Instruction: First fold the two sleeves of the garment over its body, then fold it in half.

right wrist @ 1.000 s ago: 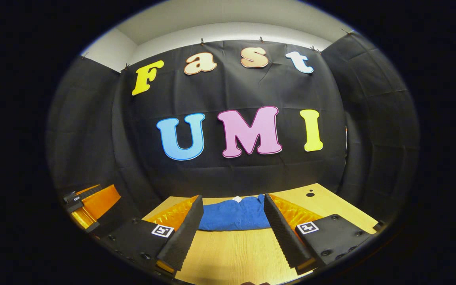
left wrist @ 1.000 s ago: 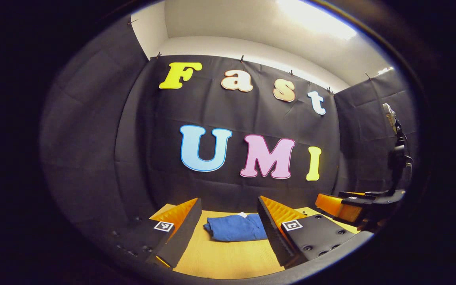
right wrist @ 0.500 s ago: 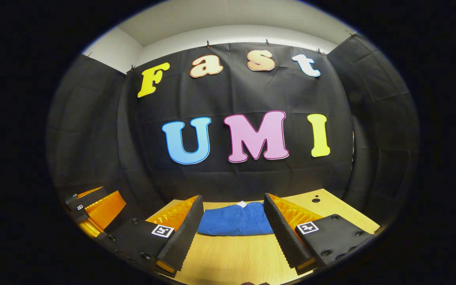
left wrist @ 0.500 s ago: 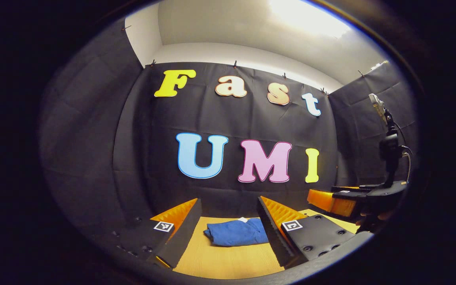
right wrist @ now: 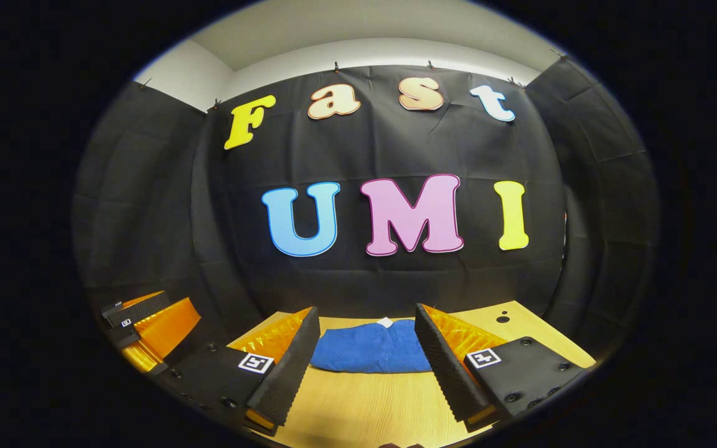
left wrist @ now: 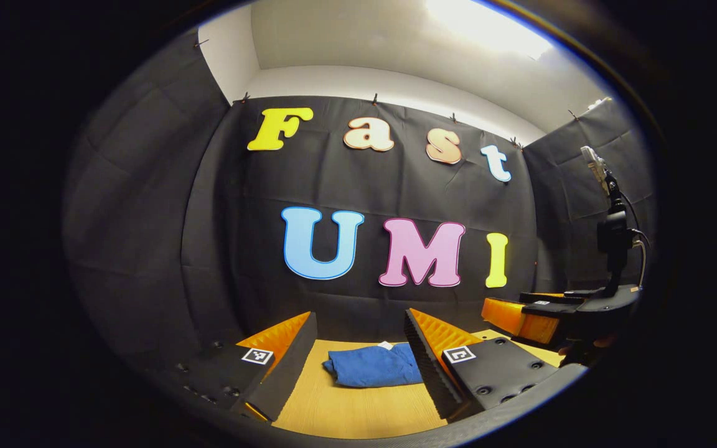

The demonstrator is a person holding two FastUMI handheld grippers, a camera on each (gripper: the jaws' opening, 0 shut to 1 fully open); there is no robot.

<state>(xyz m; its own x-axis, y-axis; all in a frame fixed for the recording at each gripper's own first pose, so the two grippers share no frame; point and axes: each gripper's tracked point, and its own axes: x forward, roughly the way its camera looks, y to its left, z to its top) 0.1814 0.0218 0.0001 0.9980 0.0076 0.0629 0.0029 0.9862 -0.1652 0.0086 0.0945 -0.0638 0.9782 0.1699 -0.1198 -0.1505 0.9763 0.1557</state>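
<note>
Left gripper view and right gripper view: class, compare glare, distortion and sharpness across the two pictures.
Left gripper view: a ceiling light blows out to white glare at the top; fisheye curves the wall edges. Right gripper view: even light without glare, the same curving. Both: the blue garment on the wooden table and the open fingers look sharp.

Matt blue cloth garment [left wrist: 372,366], wood-grain table [left wrist: 358,410]
</note>
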